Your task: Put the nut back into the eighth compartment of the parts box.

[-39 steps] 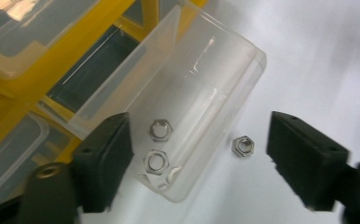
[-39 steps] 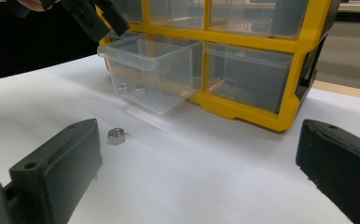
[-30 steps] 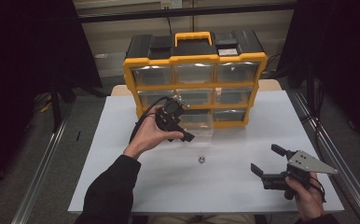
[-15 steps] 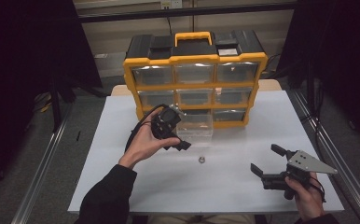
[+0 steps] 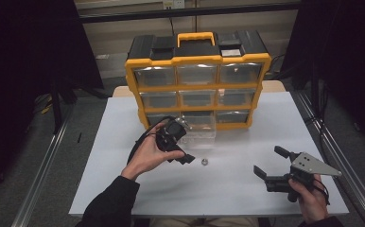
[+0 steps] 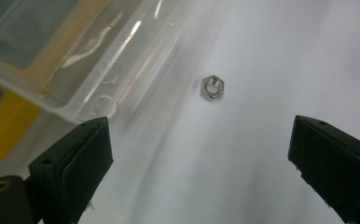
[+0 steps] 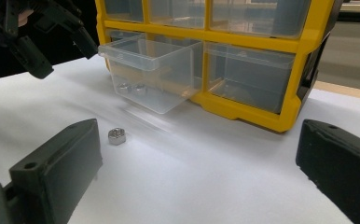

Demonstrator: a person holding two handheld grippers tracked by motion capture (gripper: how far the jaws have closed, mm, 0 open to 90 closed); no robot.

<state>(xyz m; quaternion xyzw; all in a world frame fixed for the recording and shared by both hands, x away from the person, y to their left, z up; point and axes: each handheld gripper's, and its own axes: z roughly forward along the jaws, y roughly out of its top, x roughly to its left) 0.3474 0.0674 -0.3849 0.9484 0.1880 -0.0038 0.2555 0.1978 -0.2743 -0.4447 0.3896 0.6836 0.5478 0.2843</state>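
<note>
Nut [image 5: 202, 161] is the smallest thing on the white table [image 5: 124, 123] — it lies bare on the surface, just in front of the drawer [image 5: 198, 126] pulled out of the yellow cabinet [image 5: 197, 85]. The left gripper [image 5: 183, 156] hovers over it, jaws wide and empty. The right gripper [image 5: 269, 163] — also wide, holding nothing — sits well apart.

Light: dim room, dark surround; table [image 5: 228, 189] is the brightest area in the high view.
Glare: soft streaks on the clear drawer [image 6: 75, 56] in the left gripper view.
Shadows: faint, beside the nut [image 7: 117, 136].
Blur: drawer edge smeared in the left gripper view; nut [image 6: 212, 87] fairly sharp.
Focus: near jaws soft in both gripper views.
Noise: high view grainy, low contrast.
</note>
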